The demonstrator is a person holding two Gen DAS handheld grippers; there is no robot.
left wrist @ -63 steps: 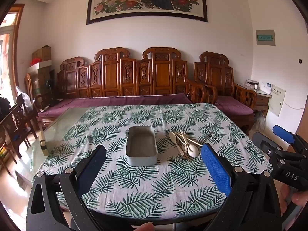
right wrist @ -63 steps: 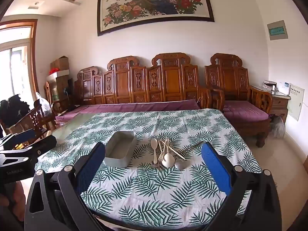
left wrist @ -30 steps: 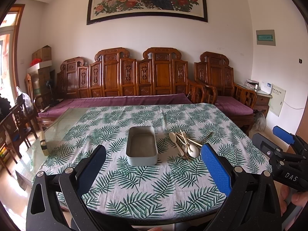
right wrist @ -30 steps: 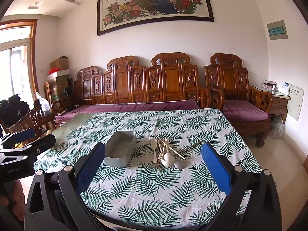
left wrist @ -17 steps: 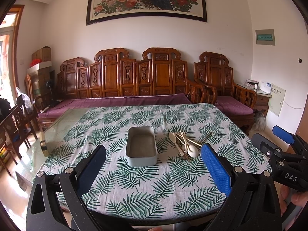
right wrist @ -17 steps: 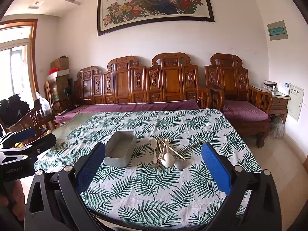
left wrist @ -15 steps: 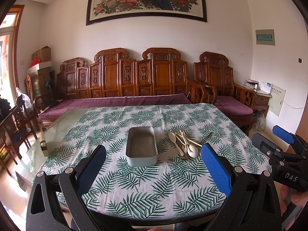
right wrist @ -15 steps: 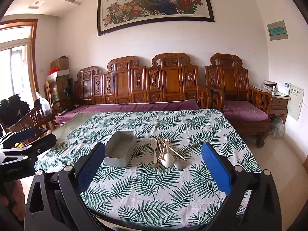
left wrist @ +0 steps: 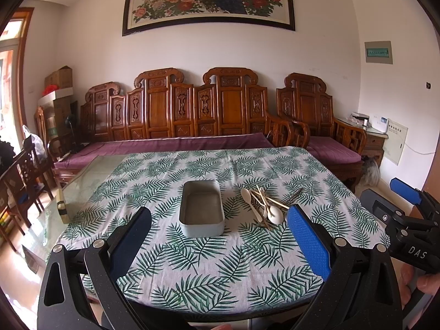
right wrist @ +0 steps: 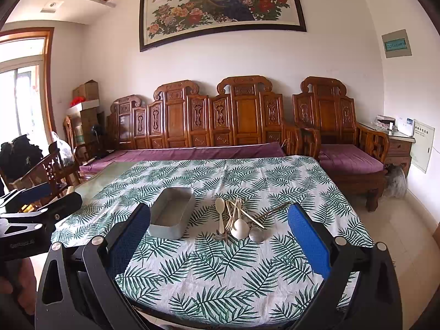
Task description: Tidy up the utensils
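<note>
Both my left tongs and right tongs hang spread and empty short of the counter. One grey tin sits mid-cloth; just beside it the utensil pile lies crossed. I count three spoons and, I think, several thin sticks, though the tangle blurs them. My worry: pinching one piece drags its neighbours along, or scatters them off the cloth.

"DAS" in white on the right gripper body — other lettering too small to read
</note>
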